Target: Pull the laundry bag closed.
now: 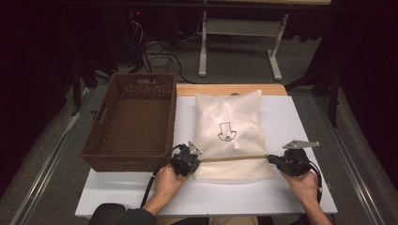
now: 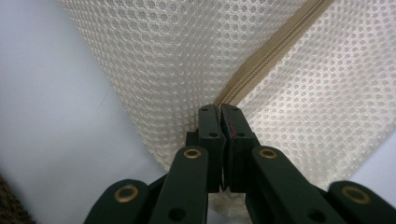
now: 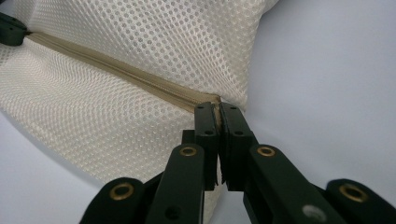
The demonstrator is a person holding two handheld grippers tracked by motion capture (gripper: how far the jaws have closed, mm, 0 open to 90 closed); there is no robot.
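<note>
A cream mesh bag with a black drawing lies flat on the white table. A tan zipper runs across its near end. My left gripper is shut on the zipper's left end, pinching the mesh bag right where the tan zipper stops, jaws pressed together. My right gripper is shut on the right end of the zipper, at the corner of the mesh bag. The left gripper's tip shows at the zipper's far end in the right gripper view.
A brown woven basket, empty, stands on the table's left part, close beside the bag. A wooden strip borders the far table edge. Beyond it are a white table frame and cables on the floor.
</note>
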